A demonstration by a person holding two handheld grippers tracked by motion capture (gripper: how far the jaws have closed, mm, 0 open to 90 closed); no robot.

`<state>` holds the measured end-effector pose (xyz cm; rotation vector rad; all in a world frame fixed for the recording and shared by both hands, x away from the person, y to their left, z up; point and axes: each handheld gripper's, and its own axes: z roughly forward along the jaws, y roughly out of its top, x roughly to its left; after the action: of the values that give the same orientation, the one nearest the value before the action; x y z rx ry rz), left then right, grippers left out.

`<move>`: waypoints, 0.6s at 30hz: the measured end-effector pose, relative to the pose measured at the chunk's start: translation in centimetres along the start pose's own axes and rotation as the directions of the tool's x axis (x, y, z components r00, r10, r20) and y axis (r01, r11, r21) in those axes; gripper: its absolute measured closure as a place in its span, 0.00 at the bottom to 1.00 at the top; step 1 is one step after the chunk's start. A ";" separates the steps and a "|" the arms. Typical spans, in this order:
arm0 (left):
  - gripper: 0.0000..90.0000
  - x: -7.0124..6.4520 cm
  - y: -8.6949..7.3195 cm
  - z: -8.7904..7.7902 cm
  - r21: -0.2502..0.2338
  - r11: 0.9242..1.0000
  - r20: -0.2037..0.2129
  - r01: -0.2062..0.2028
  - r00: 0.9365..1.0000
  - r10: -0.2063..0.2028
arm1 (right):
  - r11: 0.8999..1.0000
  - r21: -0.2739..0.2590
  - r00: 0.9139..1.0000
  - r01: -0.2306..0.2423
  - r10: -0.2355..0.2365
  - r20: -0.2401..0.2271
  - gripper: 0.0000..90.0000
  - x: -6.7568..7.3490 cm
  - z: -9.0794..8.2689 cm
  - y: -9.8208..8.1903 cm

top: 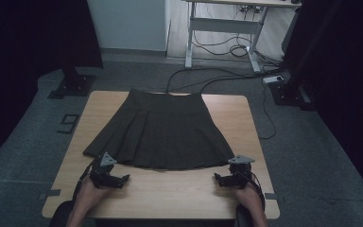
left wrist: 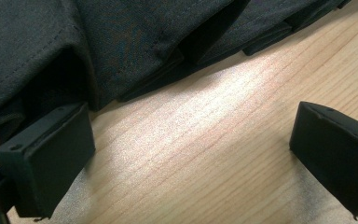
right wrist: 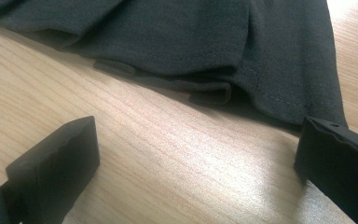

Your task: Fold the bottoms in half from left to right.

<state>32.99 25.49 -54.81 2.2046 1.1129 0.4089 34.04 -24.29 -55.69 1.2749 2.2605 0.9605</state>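
High view: a dark pleated skirt (top: 159, 130) lies flat at the centre of a wooden table (top: 179, 191), waistband toward the top of the frame and hem spread wide toward the bottom. The left gripper (top: 116, 180) sits at the lower left of the frame, just below the hem's left corner, and the right gripper (top: 222, 180) sits at the lower right, just below the hem's right corner. Each is held by a hand (top: 89, 193) entering from the bottom edge, and the two grippers face inward toward each other across bare tabletop.

Left gripper view: the skirt (left wrist: 121, 42) fills the upper left of the frame, its folded pleats ending along a hem that runs diagonally to the upper right. The two black jaws stand wide apart at the lower left and right edges, with only wood grain (left wrist: 200, 154) between them. The left jaw lies just beside the hem; whether it touches the cloth cannot be told.

Right gripper view: the skirt (right wrist: 191, 42) covers the upper part of the frame, its stitched corner coming down toward the right jaw. The jaws stand wide apart with bare wood (right wrist: 182, 172) between them, clamped on nothing.
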 end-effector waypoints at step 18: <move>0.00 0.1 0.1 0.1 0.000 1.000 0.002 -0.003 1.000 0.003 | 1.000 0.002 1.000 0.002 -0.002 -0.001 0.00 -0.3 0.1 0.1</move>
<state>33.14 25.46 -54.81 2.2065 1.1089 0.4075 34.27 -24.47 -55.66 1.2732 2.2642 0.9585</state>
